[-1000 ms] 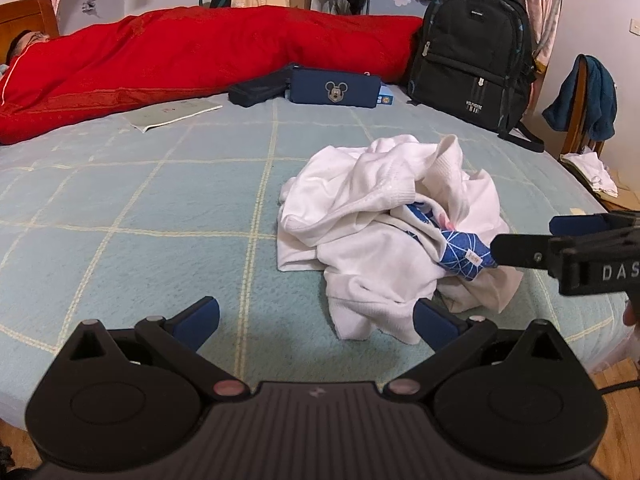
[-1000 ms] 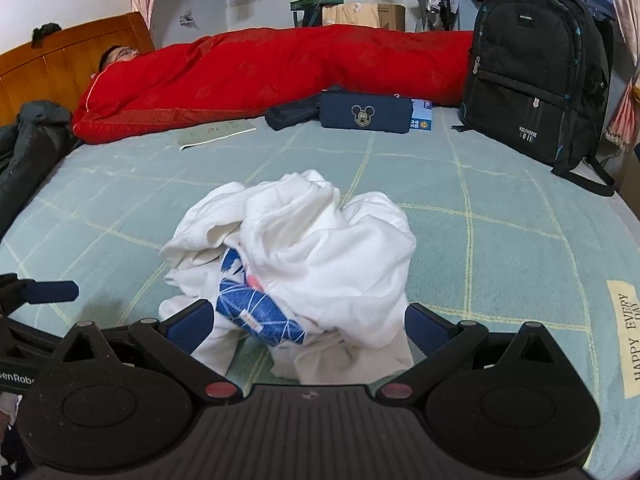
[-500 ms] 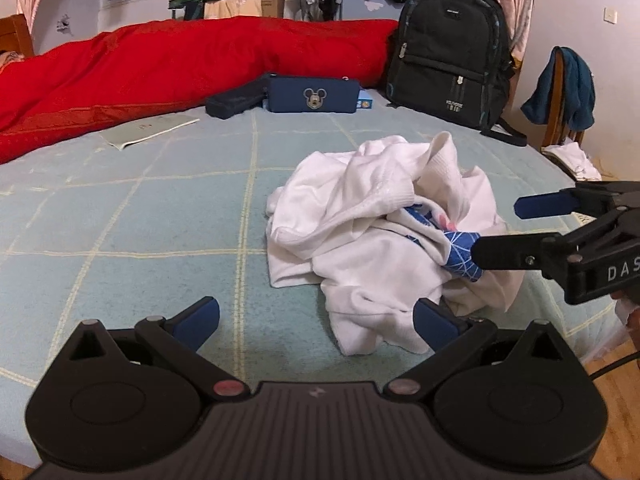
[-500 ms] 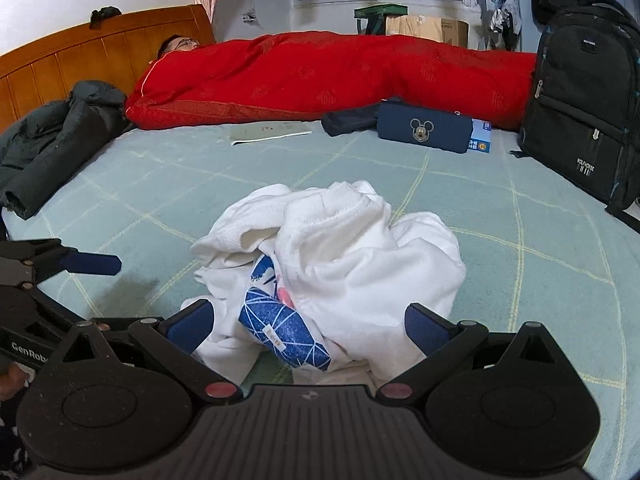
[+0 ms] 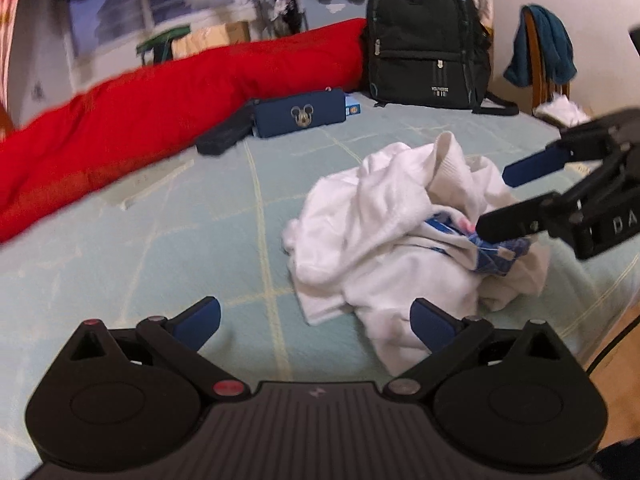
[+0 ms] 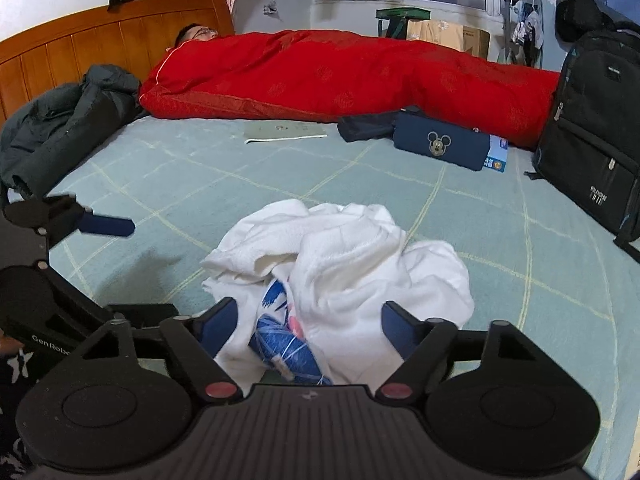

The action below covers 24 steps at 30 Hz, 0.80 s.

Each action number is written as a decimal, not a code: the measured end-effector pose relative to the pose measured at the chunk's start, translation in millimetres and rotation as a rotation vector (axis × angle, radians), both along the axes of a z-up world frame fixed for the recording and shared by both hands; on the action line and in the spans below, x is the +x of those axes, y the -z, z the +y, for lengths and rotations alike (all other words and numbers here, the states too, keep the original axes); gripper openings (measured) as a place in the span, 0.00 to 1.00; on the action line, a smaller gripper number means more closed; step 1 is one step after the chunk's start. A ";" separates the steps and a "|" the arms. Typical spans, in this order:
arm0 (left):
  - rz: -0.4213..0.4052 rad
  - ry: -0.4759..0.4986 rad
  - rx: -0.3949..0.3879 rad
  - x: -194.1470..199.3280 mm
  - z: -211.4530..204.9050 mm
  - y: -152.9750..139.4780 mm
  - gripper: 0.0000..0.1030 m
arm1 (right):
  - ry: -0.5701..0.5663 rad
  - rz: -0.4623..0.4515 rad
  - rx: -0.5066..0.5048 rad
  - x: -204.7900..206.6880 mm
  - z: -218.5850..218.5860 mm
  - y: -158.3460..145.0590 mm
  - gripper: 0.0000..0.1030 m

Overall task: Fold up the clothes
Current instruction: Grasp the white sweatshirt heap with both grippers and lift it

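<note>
both grippers' jaws, wide before, are closing around the white garment [image 6: 352, 256], not clamped.

Pale green bed cover with a thin yellow grid [image 6: 500, 240] takes up most of both views. Along the far side there's a person lying under a big red quilt [image 6: 340, 76], head toward the wooden headboard [image 6: 80, 48]. A dark grey padded jacket [image 6: 60, 120] is heaped by the headboard. Just in front of the quilt: a navy pouch with a cartoon mouse badge [image 6: 442, 146], a black pouch [image 6: 366, 128] touching it, and a thin pale booklet [image 6: 284, 132]. Black backpack [image 5: 424, 40] stands upright at the quilt's foot end. Teal garment [image 5: 548, 46] hangs on a wooden chair.
</note>
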<state>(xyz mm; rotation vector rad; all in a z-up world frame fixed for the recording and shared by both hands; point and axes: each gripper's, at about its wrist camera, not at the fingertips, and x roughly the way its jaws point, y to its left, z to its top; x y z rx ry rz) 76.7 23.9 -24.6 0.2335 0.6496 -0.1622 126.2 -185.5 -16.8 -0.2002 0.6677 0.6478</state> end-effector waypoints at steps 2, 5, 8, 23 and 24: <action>-0.009 0.017 0.018 6.4 -0.4 -2.7 0.84 | -0.001 -0.002 -0.008 3.1 1.5 -1.2 0.70; -0.013 0.041 0.040 16.6 -1.6 -5.2 0.64 | 0.002 -0.002 -0.020 7.5 2.7 -1.1 0.60; -0.003 0.104 0.065 21.4 -9.9 -2.9 0.57 | 0.010 0.004 -0.020 11.5 2.2 0.3 0.55; -0.019 0.209 0.194 35.3 -26.0 1.6 0.15 | 0.076 -0.076 -0.124 15.5 -4.1 5.1 0.18; -0.019 0.214 0.192 36.9 -27.0 1.8 0.18 | 0.075 -0.061 -0.105 16.9 -7.4 4.8 0.18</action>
